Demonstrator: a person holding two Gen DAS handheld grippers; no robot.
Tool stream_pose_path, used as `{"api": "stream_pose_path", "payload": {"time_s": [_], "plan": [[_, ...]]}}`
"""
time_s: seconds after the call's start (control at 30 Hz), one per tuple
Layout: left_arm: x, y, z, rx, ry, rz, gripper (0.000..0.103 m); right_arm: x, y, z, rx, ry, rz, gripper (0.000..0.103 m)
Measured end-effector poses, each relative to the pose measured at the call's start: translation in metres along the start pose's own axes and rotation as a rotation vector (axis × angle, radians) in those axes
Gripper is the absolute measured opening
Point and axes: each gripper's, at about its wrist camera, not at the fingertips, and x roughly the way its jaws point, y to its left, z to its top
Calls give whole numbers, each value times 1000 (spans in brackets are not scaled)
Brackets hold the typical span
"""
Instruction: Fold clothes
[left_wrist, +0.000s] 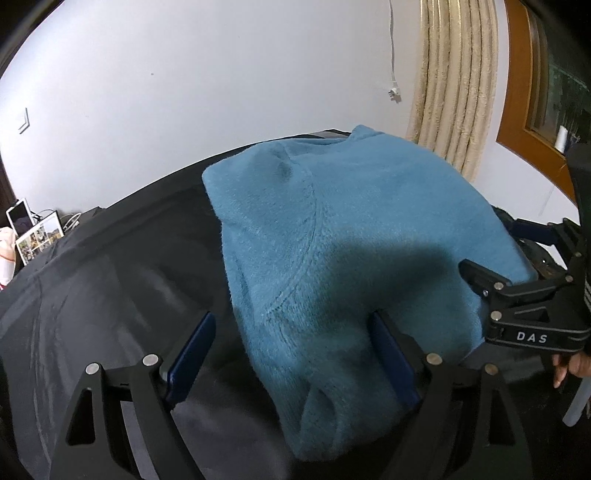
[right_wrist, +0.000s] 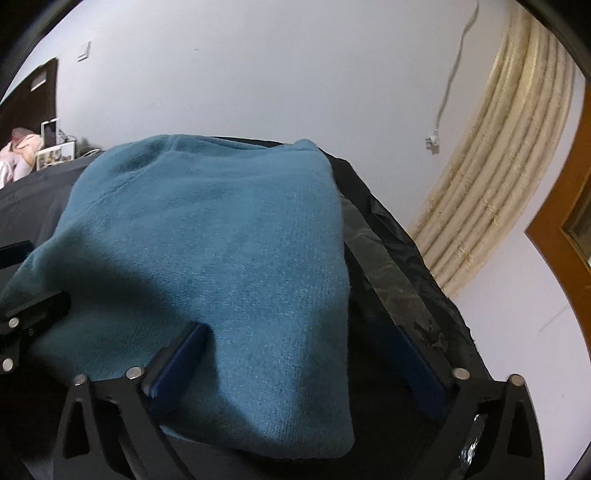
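Note:
A teal fleece garment (left_wrist: 332, 229) lies folded into a thick bundle on a black-covered table (left_wrist: 110, 280). My left gripper (left_wrist: 291, 354) is open, its blue-padded fingers straddling the bundle's near left corner; the right pad (left_wrist: 388, 354) presses against the fleece. In the right wrist view the same garment (right_wrist: 221, 229) fills the middle. My right gripper (right_wrist: 299, 365) is open and spans the bundle's near right corner, with one pad (right_wrist: 181, 362) sunk into the fleece. Each gripper shows in the other's view: the right gripper (left_wrist: 506, 254) at the right edge, the left gripper (right_wrist: 26, 280) at the left edge.
A hand (left_wrist: 569, 365) holds the right gripper's handle. The table's right edge (right_wrist: 424, 280) drops off beside a cream curtain (right_wrist: 491, 184) and a wooden frame (left_wrist: 524, 92). Picture frames and a tablet (left_wrist: 33, 232) stand at the far left. A white wall (left_wrist: 221, 74) rises behind.

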Motion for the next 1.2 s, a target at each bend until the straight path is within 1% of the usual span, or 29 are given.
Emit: {"api": "stream_pose_path", "payload": {"time_s": [0.17,0.3,0.4,0.5,0.67,0.73,0.87,1.2], "plan": [[-4,-1,-2,-12,-4,17,89,2,-5,0,38,10,29,102],[-7,0,-4,-26,-9,26,89,-4,-9,-2,82,-8,30,102],[-16,3,-5,-44,-27,43,89,-23,-6,-5,93,-74,3,102],[-27,7,-4,-66,-57,64,89,-40,3,-7,76,-121,31,102],[-51,15,-4,-108,-123,105,89,-69,19,-3,16,-191,27,102],[-60,17,-5,-115,-146,125,89,-75,18,1,9,-211,34,102],[-72,23,-9,-140,-171,142,89,-87,21,3,28,-225,58,102],[-84,33,-19,-164,-183,172,90,-108,32,2,54,-238,88,102]]}}
